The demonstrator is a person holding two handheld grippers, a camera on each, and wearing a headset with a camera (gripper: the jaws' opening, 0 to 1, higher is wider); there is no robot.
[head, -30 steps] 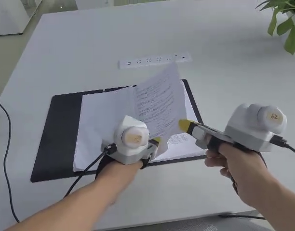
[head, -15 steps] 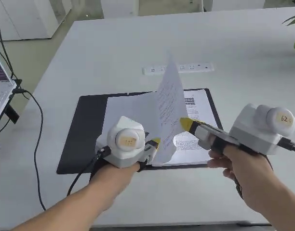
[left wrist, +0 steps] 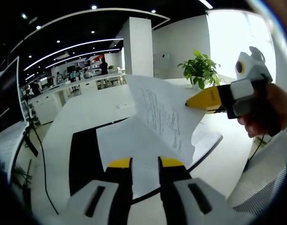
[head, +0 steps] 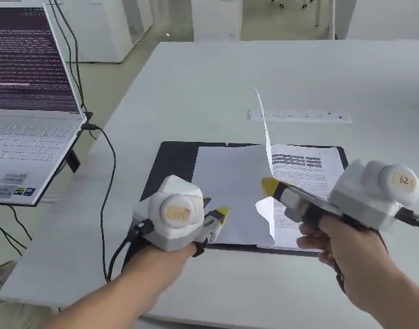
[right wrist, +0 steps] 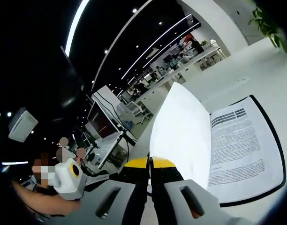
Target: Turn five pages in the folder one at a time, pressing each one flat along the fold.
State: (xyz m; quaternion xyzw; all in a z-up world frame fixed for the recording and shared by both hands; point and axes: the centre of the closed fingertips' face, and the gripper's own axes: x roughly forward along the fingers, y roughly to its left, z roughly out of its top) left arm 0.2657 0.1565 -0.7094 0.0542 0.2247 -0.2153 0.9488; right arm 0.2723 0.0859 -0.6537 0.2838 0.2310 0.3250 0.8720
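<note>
Near the table's [head: 196,82] front edge, the folder [head: 170,161] lies open. The page [left wrist: 164,117], clenched in the right hand-held gripper [head: 268,185], has been swung from a slant to upright at the folder's middle. The left hand-held gripper [head: 222,214] is parted and empty. The turn is judged half done, with pressing outstanding.

A black, flat folder [head: 170,161] lies open near the white table's [head: 196,75] front edge, with white sheets spread across both halves. One printed white paper page [left wrist: 164,110] stands nearly upright over the fold, its print facing left and its edge pinched in my right claw [head: 268,185].
</note>
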